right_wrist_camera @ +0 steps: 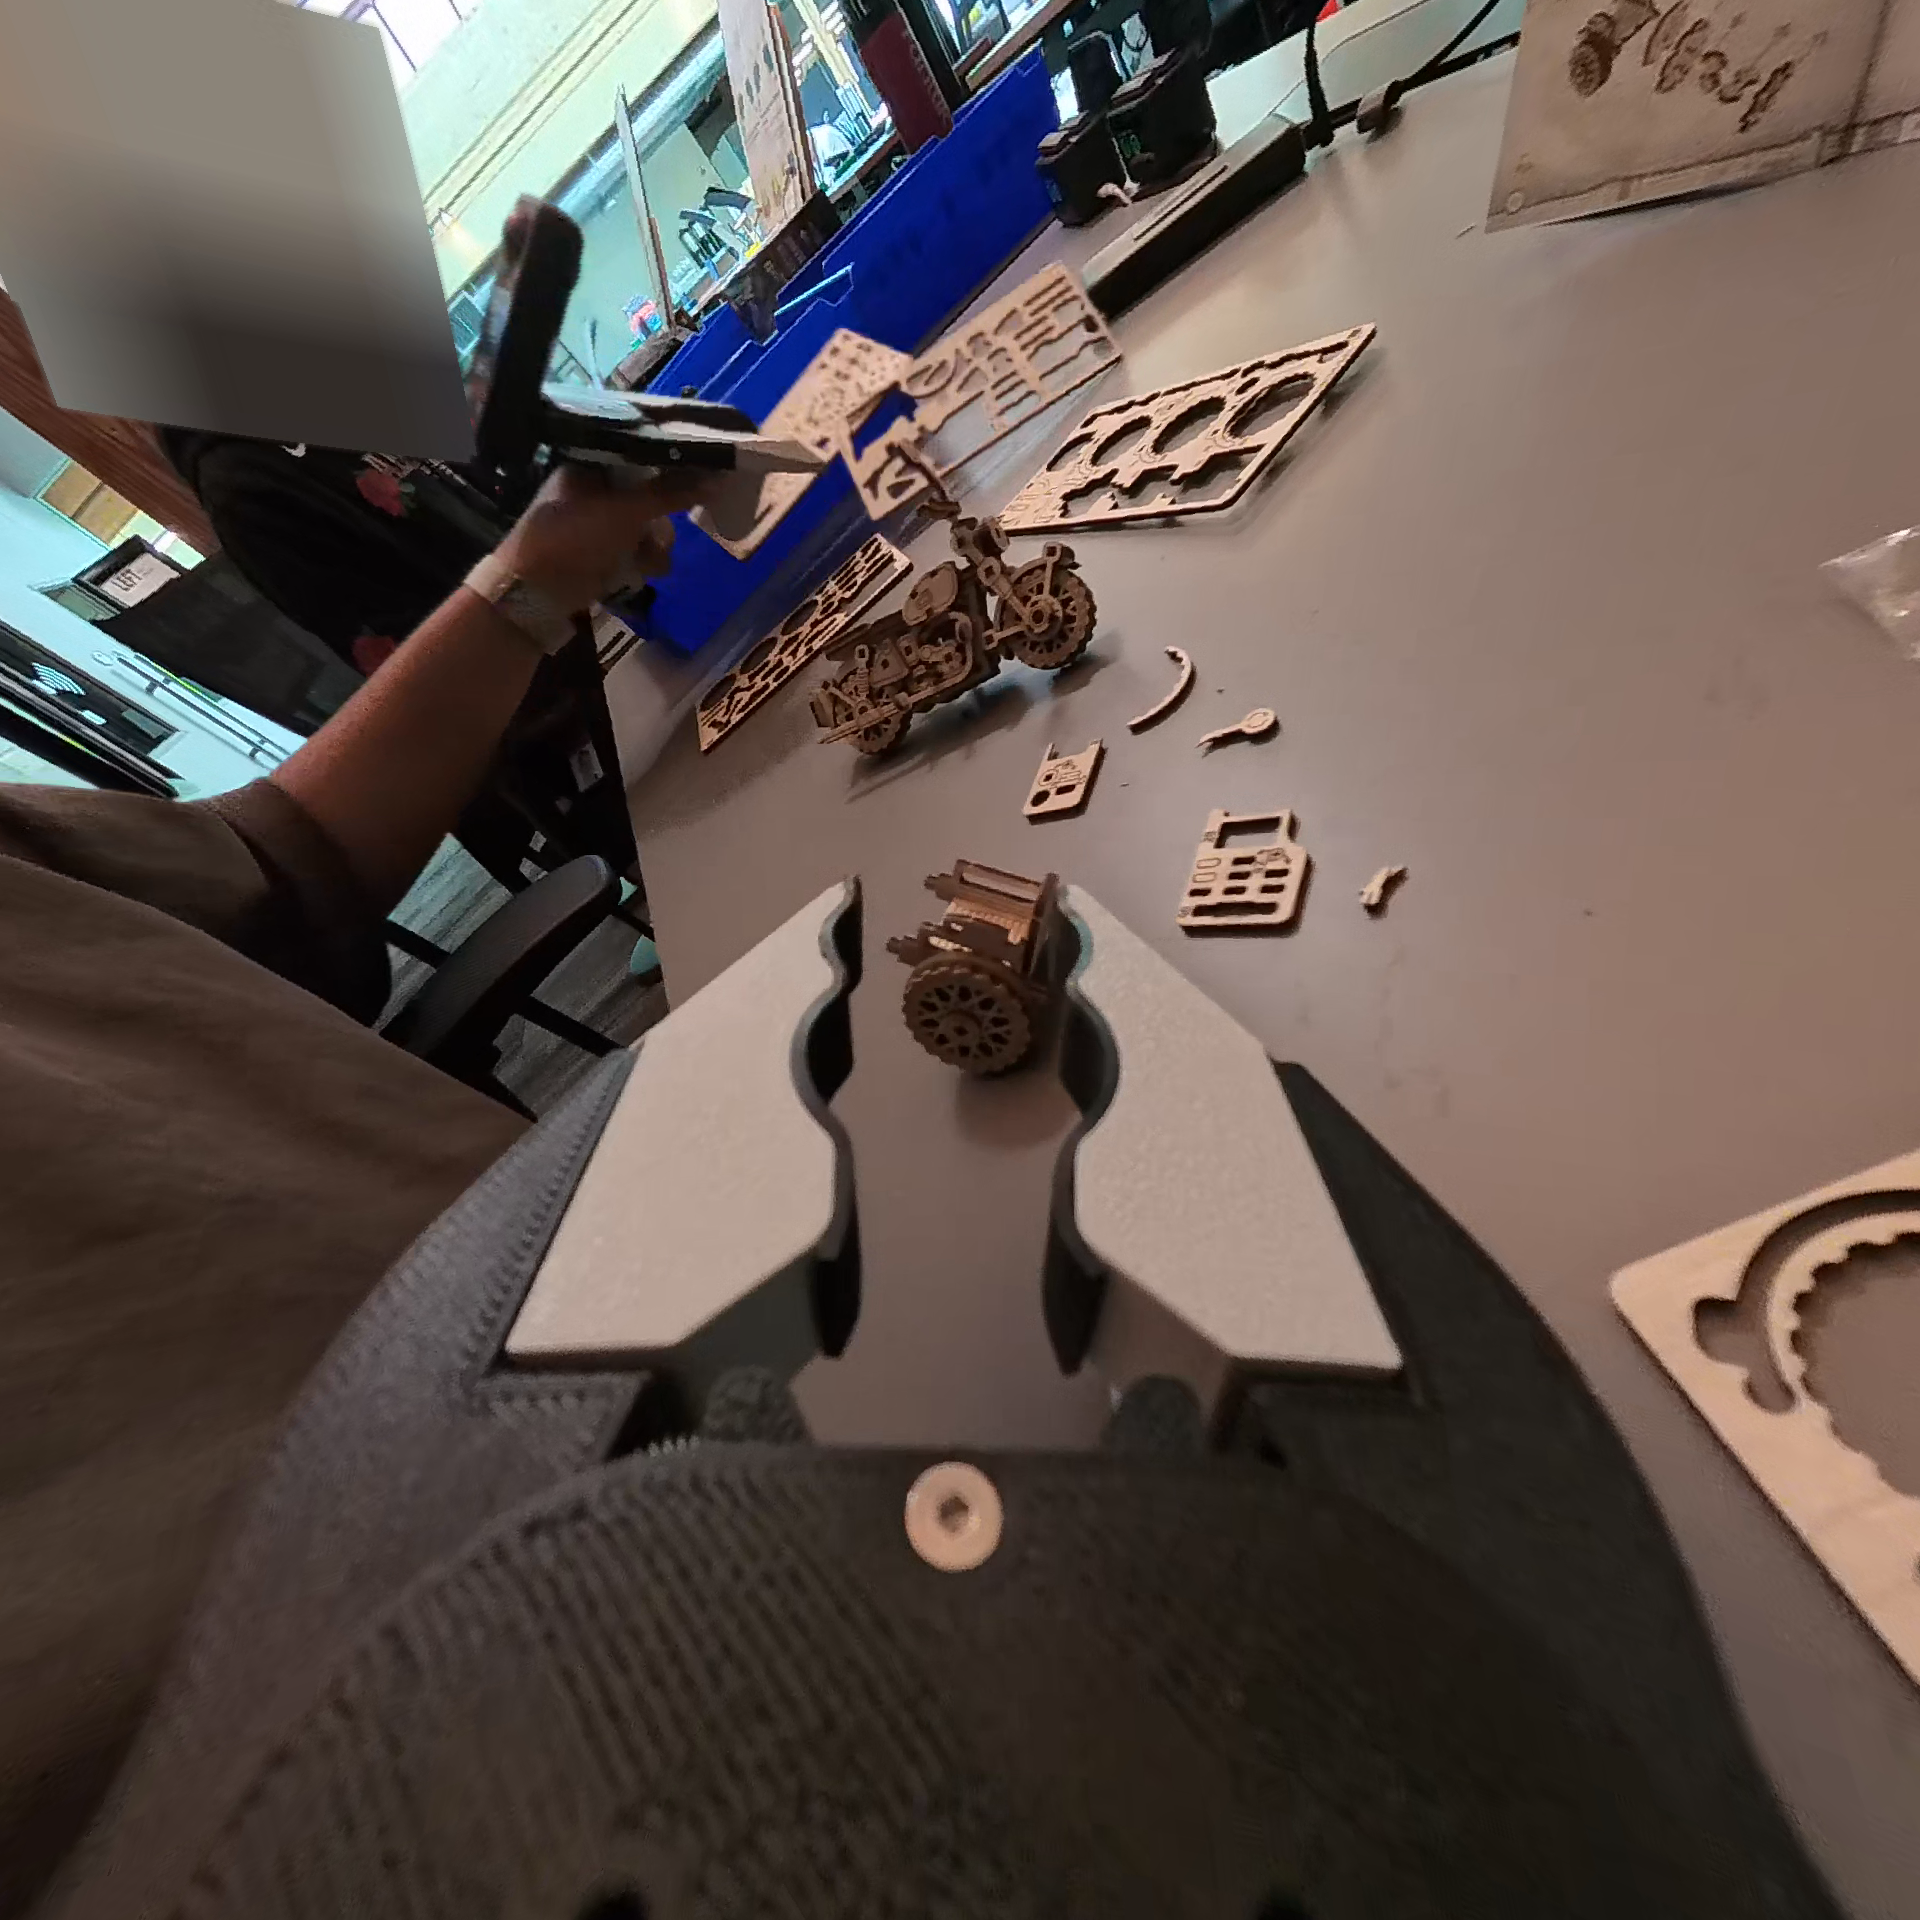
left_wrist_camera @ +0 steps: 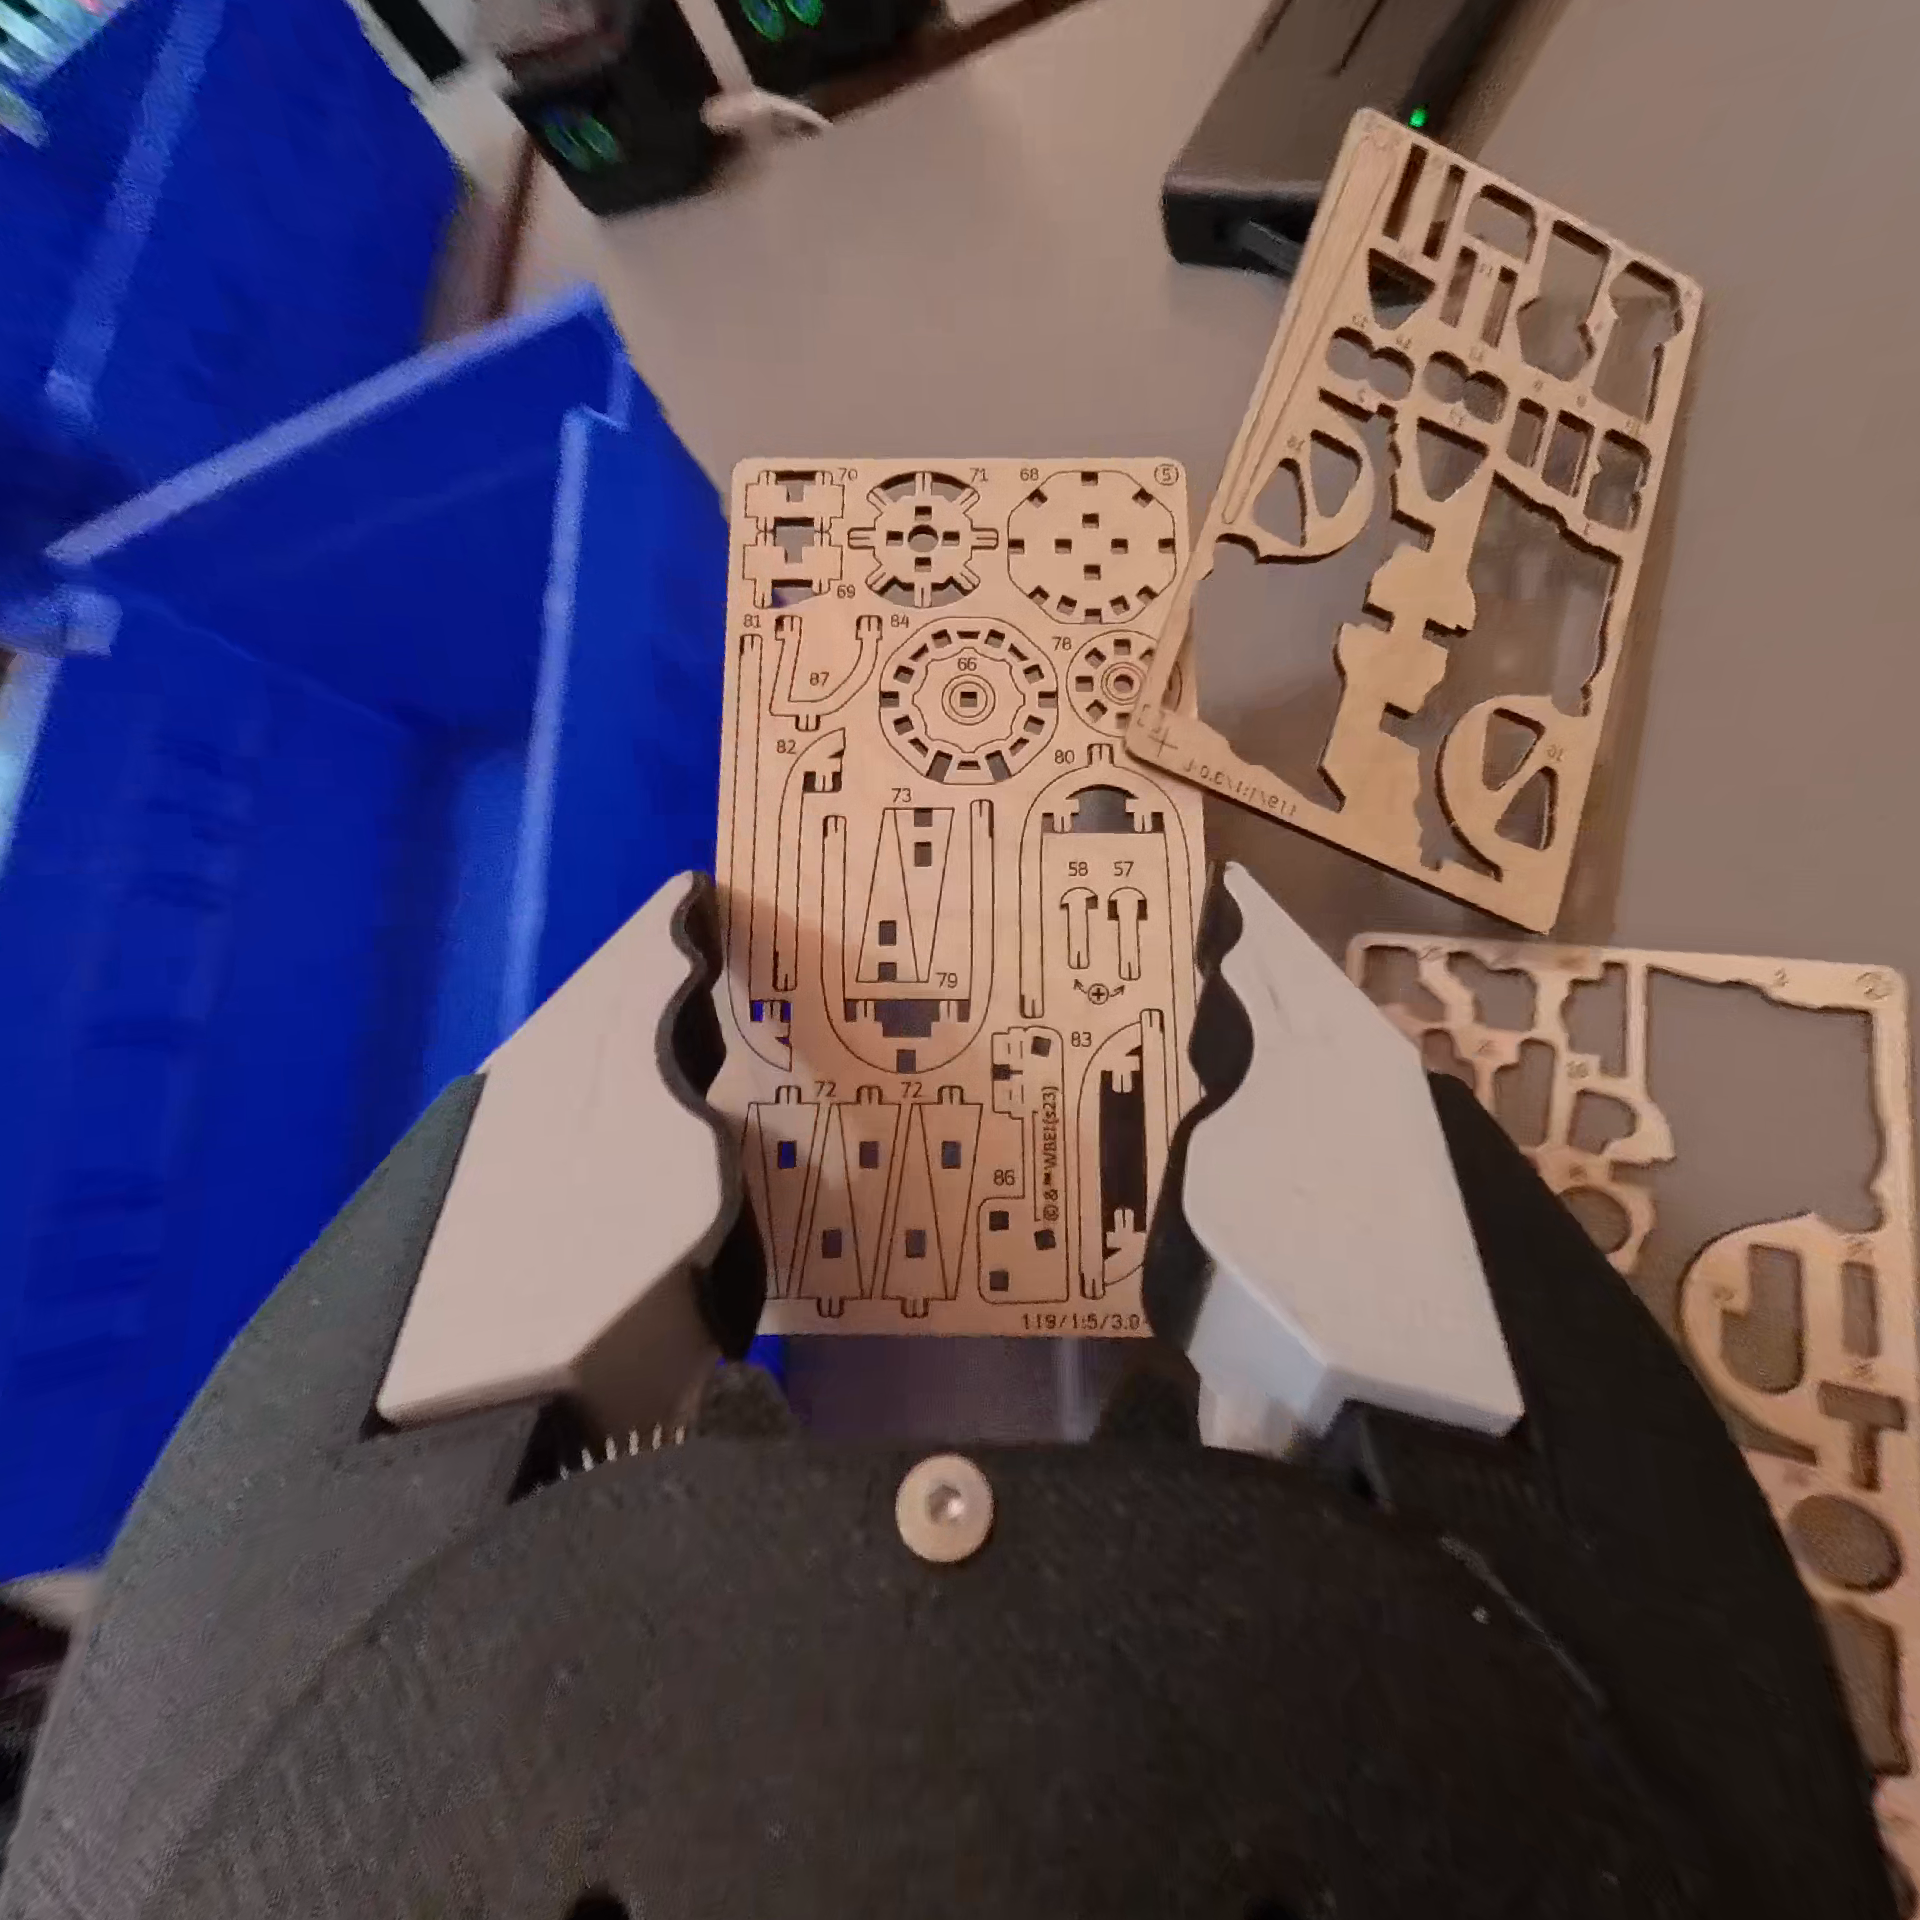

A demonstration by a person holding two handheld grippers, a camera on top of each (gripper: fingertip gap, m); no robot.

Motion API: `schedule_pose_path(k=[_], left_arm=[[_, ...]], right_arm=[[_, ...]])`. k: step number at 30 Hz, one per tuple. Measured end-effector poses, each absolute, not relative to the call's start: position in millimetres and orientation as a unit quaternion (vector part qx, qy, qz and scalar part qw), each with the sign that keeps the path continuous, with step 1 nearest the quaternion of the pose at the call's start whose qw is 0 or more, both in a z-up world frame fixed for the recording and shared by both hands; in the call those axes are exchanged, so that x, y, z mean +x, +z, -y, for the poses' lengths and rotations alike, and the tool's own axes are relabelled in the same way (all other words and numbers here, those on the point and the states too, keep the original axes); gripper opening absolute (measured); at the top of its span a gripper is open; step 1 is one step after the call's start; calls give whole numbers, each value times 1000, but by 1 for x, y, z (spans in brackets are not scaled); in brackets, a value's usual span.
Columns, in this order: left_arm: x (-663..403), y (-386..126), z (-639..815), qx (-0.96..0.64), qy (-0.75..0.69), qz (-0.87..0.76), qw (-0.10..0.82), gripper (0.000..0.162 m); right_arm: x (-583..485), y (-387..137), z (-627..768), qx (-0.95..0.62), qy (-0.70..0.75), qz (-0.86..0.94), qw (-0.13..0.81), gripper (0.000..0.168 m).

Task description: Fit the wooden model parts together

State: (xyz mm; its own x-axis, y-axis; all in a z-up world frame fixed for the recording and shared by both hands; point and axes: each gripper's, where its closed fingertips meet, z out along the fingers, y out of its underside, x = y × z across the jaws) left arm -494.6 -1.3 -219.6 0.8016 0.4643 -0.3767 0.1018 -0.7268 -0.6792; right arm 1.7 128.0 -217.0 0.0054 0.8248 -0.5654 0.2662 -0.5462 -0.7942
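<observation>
left gripper (left_wrist_camera: 961, 1049) clamped on pale, uncut laser-cut wooden parts sheet (left_wrist_camera: 961, 831), raised over grey table (left_wrist_camera: 935, 312); right gripper (right_wrist_camera: 961, 997) spread, empty, around small wheeled wooden sub-assembly (right_wrist_camera: 977, 977). part-fetching step, likely; next: pressing a piece free without snapping

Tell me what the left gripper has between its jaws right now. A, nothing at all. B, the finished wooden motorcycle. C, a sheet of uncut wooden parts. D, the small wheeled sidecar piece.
C: in the left wrist view the left gripper has its jaws closed against both long edges of the wooden parts sheet, most parts still in place, held above the grey table.
</observation>
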Motion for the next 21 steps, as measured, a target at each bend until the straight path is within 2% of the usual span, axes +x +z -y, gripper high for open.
schedule_pose_path(k=[4, 10, 15, 21], left_arm=[[-495, -189, 22, -870, 365, 125, 308, 92], [-498, -190, 33, -862, 372, 140, 314, 93], [-487, -169, 36, -846, 353, 157, 368, 92], [-404, -127, 3, -830, 206, 128, 503, 92]], right_arm=[[1, -215, -123, -661, 576, 416, 242, 34], [1, -211, -115, -651, 579, 427, 242, 34], [1, -209, -114, -649, 580, 425, 248, 33], [-2, -211, -109, -647, 578, 434, 243, 34]])
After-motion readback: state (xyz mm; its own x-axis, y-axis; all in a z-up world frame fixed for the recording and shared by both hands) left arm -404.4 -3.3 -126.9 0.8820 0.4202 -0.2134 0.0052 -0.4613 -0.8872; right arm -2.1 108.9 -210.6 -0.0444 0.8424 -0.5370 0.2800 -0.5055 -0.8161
